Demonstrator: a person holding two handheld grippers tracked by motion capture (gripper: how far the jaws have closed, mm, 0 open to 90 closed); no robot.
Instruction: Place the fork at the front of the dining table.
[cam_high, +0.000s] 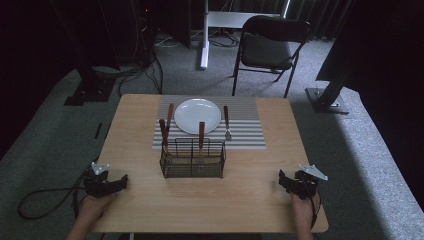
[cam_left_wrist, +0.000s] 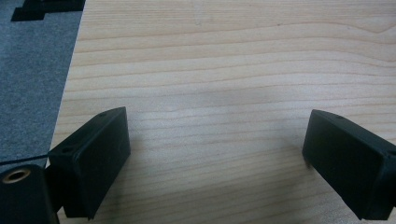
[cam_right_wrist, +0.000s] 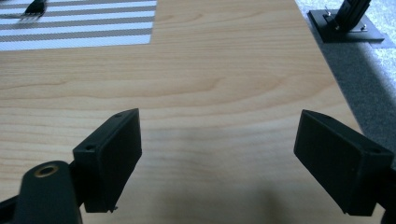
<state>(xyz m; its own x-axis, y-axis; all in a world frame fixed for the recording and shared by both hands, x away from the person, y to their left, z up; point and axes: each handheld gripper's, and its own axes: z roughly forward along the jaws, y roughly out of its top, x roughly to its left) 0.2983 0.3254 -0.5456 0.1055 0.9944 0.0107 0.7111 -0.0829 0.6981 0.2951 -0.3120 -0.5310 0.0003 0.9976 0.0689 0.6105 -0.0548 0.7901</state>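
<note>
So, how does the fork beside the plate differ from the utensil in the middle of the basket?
The fork lies flat on the striped mat, right of the plate; the utensil stands upright in the wire basket. The fork's tines show, while the utensil's working end is hidden inside the basket, so its type cannot be told. Both have brown handles.
</note>
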